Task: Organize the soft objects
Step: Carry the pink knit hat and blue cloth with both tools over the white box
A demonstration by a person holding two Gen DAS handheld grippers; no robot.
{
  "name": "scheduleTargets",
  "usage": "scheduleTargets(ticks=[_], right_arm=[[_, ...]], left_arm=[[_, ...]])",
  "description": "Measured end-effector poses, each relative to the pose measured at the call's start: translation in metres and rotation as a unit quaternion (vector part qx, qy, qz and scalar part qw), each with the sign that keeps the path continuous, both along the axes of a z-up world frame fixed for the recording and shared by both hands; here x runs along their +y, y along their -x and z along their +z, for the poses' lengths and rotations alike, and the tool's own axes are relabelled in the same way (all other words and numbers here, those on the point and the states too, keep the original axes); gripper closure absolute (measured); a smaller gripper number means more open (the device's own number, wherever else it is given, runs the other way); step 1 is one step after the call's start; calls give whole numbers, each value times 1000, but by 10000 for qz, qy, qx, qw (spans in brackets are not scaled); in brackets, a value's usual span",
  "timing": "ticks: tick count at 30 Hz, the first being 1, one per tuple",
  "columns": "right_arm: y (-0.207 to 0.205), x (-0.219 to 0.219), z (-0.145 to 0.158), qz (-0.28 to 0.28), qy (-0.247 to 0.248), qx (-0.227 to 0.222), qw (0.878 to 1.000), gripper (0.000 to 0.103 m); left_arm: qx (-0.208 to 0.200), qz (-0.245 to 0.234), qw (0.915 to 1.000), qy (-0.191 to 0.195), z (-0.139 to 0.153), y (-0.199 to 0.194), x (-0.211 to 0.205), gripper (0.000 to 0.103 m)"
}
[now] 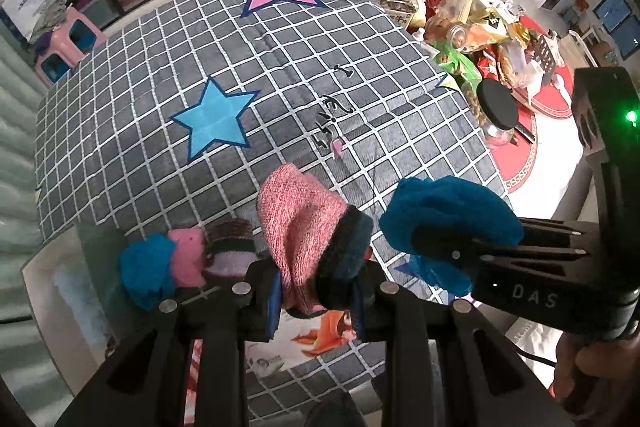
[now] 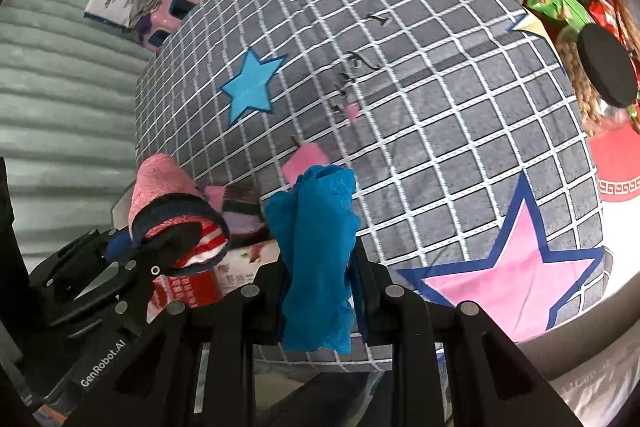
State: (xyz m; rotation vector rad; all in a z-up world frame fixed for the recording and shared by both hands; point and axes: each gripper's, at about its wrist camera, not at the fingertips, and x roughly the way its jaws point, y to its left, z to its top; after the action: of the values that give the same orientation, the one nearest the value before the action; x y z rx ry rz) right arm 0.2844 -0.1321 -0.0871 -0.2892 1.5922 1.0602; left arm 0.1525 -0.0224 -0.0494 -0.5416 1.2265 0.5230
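Grippers both loaded. Left gripper pinches a rolled pink sock with a dark cuff, low centre of the left wrist view; its jaws are pressed onto the roll. Right gripper pinches a bunched blue sock, low centre of the right wrist view, jaws pressed tight on the fabric. Each load also shows in the other view: blue sock at lower right of the left view, pink sock at lower left of the right view. Both hang above a grey checked cloth with pink and blue stars, which covers the table. More socks, blue, pink and striped, sit bunched at lower left of the left view, just beside the gripper. Jars and snack packets crowd the upper right.
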Motion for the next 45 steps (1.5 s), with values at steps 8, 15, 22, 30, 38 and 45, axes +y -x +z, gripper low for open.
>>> scheduleTargets(ticks=[8, 15, 22, 30, 38, 45], right_arm=[[37, 5, 18, 397, -127, 31, 9991, 76], [74, 22, 40, 873, -323, -39, 9956, 76], [112, 53, 59, 1470, -471, -142, 9879, 76], [160, 77, 73, 2150, -572, -254, 9746, 76], [202, 99, 84, 2690, -627, -356, 9604, 76], [233, 120, 89, 3069, -650, -406, 9487, 76]], left_arm=[[-148, 187, 9996, -139, 22, 43, -6, 74], [-347, 769, 9961, -247, 45, 97, 2, 74], [-464, 1426, 9880, -376, 59, 151, 13, 74], [-510, 2123, 9746, -490, 65, 210, 21, 74], [-466, 2753, 9586, -555, 59, 263, 31, 74], [-405, 3255, 9433, -500, 49, 306, 40, 74]])
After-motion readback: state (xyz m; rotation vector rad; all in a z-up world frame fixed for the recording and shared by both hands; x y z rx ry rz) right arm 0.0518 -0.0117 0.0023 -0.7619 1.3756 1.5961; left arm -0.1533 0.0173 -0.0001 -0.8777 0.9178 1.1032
